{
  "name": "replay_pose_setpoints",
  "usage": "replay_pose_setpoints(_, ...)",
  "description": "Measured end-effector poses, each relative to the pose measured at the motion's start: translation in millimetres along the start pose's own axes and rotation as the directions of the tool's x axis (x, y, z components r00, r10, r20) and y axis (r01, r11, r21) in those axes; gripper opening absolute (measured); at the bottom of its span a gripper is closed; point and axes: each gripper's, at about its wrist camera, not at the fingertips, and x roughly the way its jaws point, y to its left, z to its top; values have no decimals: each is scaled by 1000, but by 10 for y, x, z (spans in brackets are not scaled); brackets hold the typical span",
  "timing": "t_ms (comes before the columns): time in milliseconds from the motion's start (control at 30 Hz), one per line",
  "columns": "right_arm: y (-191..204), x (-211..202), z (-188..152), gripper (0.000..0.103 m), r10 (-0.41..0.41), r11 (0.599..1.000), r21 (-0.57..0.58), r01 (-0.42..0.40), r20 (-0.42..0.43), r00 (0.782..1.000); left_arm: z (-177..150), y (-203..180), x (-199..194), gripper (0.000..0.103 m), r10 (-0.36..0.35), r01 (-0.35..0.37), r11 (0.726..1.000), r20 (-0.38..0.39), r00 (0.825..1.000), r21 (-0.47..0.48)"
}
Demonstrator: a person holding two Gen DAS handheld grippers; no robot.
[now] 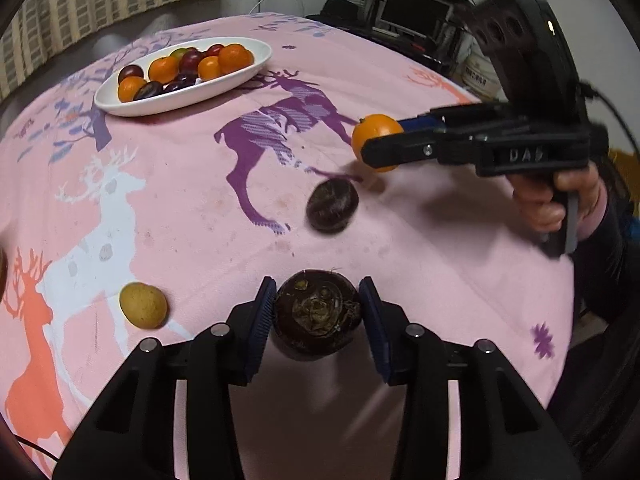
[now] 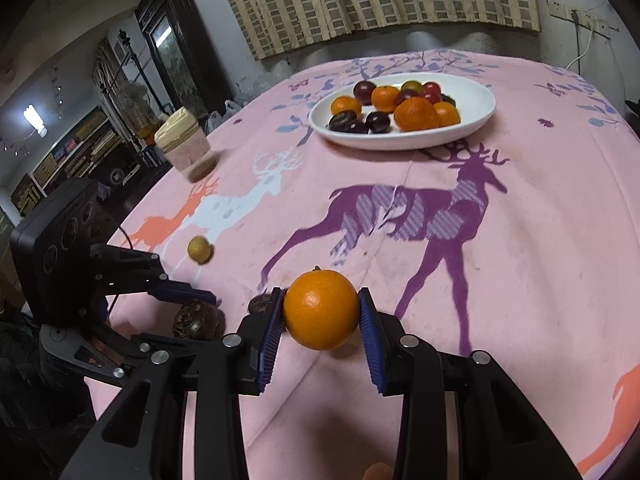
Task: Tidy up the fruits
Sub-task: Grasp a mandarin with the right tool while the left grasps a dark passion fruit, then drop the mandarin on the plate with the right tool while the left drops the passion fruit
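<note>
My left gripper [image 1: 317, 285] is shut on a dark purple round fruit [image 1: 318, 314] low over the pink deer tablecloth [image 1: 200, 208]; both blue pads touch its sides. That fruit [image 2: 196, 318] and my left gripper [image 2: 202, 312] also show at the left of the right wrist view. My right gripper [image 2: 320, 294] is shut on an orange [image 2: 321, 309], held a little above the cloth. A second dark fruit [image 1: 332, 207] and a small yellow-green fruit [image 1: 143, 305] lie loose. The white oval plate [image 1: 240, 77] at the far side holds several oranges and dark plums.
A person's hand [image 1: 560, 200] grips the handle of my right gripper [image 1: 380, 138]. A jar with a cream lid [image 2: 186, 144] stands near the table's left edge. The white plate [image 2: 478, 98] sits beyond the purple deer print. Shelves and a monitor stand past the table.
</note>
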Motion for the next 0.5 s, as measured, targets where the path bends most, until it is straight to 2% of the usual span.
replay_pose_setpoints(133,-203,-69,249,37,42,994,94,-50,91,995,481,118,-216,42,66,-67,998,65,996,12)
replay_pose_setpoints(233,-353,-69,613,37,-44,991,129,18,200,979,1005,381,-328,43,124,-116,991,151,981,-60)
replay_pose_setpoints(333,-527,75,983,37,-101,987,150,63,261,960,1452,681,-257,43,198,-173,975,201,959,-136)
replay_pose_setpoints(400,-639,213,1191,37,-131,983,164,87,276,952,1720,919,-94,43,230,-192,962,197,953,-192)
replay_pose_setpoints(500,-770,474,1481,37,-184,978,149,146,289,939,1997,1230,215,43,262,-221,943,147,954,-249)
